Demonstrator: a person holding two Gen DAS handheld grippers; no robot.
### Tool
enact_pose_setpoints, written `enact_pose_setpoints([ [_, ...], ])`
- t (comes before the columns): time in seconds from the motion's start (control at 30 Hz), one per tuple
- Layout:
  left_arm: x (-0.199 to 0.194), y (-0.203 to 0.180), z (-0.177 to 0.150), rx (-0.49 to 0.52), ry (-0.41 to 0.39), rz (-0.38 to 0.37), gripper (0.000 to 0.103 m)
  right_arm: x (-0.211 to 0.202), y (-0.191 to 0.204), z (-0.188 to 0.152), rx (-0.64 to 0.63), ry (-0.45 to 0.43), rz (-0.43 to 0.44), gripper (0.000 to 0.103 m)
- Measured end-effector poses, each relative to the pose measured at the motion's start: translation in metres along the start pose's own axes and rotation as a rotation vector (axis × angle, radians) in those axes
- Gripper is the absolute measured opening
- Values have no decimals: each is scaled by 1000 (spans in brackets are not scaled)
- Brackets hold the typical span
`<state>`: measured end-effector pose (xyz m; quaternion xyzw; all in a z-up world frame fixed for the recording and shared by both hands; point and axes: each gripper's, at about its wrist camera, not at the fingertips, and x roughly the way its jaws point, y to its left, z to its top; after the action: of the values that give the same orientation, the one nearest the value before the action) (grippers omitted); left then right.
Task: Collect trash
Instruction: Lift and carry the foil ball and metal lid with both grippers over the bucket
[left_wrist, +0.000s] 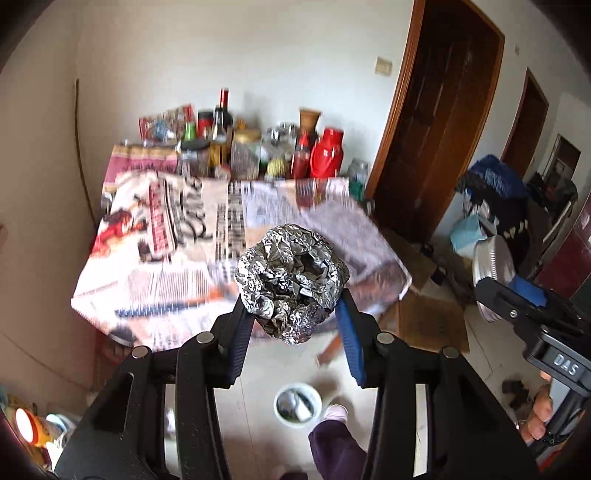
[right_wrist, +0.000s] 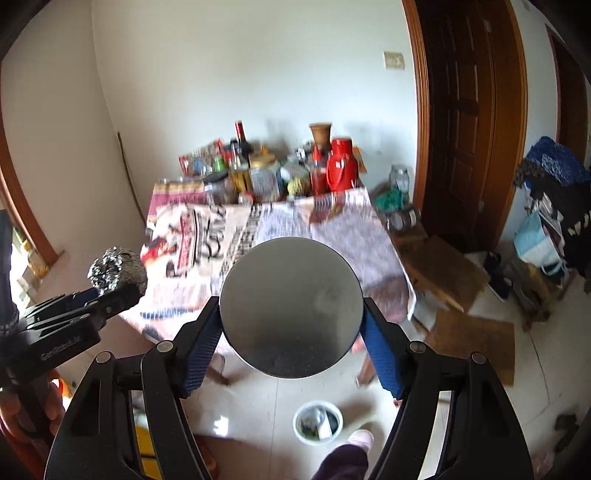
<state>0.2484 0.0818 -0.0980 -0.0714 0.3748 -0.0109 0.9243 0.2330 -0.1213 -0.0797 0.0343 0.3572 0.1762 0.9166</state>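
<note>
My left gripper (left_wrist: 295, 314) pinching crumpled silver foil ball (left_wrist: 291, 277), right gripper (right_wrist: 291, 332) clamping round metal lid (right_wrist: 290, 308), newspaper-covered table (left_wrist: 177, 236), small white bin (right_wrist: 317, 422) on pale tiled floor (right_wrist: 258, 402)

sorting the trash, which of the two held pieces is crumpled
The crumpled silver foil ball in the left gripper; the right gripper holds a smooth round metal lid.

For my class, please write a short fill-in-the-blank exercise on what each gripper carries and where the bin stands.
1. The left gripper is shut on a crumpled ball of ____.
2. The right gripper is shut on a round metal ____.
3. The white bin stands on the ____, below both grippers.
4. Newspaper covers the ____ beyond them.

Missing words: foil; lid; floor; table
</note>
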Motion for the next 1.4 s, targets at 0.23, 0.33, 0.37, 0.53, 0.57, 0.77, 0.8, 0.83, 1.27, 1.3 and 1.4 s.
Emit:
enact_pose_setpoints([
  [0.23,12,-4,-29,-5,79,10,44,16,-15,-26,24,100,20,70],
  [0.33,27,-8,-40,-22,116,27,44,31,-20,-40,27,154,41,70],
  [0.37,32,-9,-43,-29,127,29,44,42,-23,-44,22,180,50,70],
  [0.53,73,-12,-67,-64,179,48,44,80,-33,-72,-28,264,68,70],
  [0.57,84,-12,-73,-71,193,55,44,89,-36,-80,-41,285,70,70],
  [0.77,152,-5,-123,-115,267,98,44,142,-53,-130,-119,385,74,70],
  [0.8,164,-3,-133,-120,284,104,44,151,-57,-139,-121,404,75,70],
  [0.83,177,-1,-145,-128,304,109,44,165,-62,-152,-121,428,77,70],
  [1.27,315,25,-291,-166,506,143,44,311,-83,-258,-193,497,75,70],
  [1.3,322,28,-300,-173,518,146,44,319,-83,-263,-190,496,85,70],
  [1.4,341,38,-320,-190,549,160,44,340,-81,-277,-177,501,116,70],
])
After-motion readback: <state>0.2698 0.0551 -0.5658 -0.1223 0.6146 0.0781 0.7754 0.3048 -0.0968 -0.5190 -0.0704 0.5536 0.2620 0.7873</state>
